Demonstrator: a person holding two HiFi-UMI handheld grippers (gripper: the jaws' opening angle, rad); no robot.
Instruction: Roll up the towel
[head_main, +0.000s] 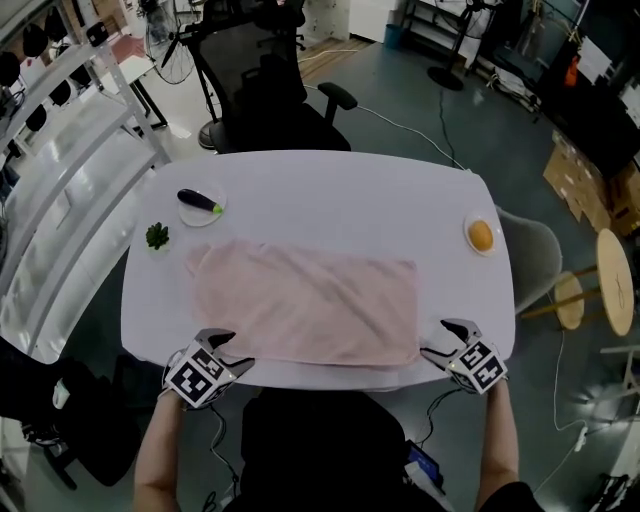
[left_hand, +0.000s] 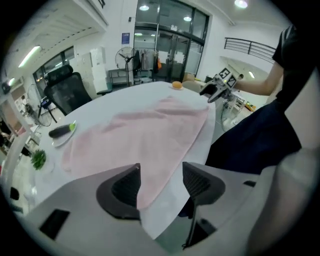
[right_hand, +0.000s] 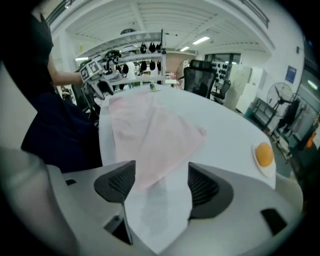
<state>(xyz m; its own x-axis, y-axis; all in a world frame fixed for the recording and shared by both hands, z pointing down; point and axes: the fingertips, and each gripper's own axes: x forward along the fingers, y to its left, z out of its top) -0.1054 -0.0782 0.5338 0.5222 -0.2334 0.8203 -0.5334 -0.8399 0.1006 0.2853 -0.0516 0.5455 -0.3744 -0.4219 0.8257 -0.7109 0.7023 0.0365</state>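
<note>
A pale pink towel (head_main: 310, 300) lies spread flat on the white table (head_main: 350, 195), its long side along the near edge. My left gripper (head_main: 235, 350) is at the towel's near left corner, open; in the left gripper view that towel (left_hand: 145, 135) corner lies between the spread jaws of the left gripper (left_hand: 161, 182), the pads off it. My right gripper (head_main: 440, 338) is at the near right corner, also open. In the right gripper view the towel (right_hand: 150, 135) edge reaches between the parted jaws of the right gripper (right_hand: 161, 182), untouched.
A small plate with a dark aubergine (head_main: 200, 203) and a green sprig (head_main: 157, 236) sit at the table's left. An orange on a saucer (head_main: 481, 235) sits at the right edge. A black office chair (head_main: 270, 90) stands behind the table, a grey chair (head_main: 535, 250) to its right.
</note>
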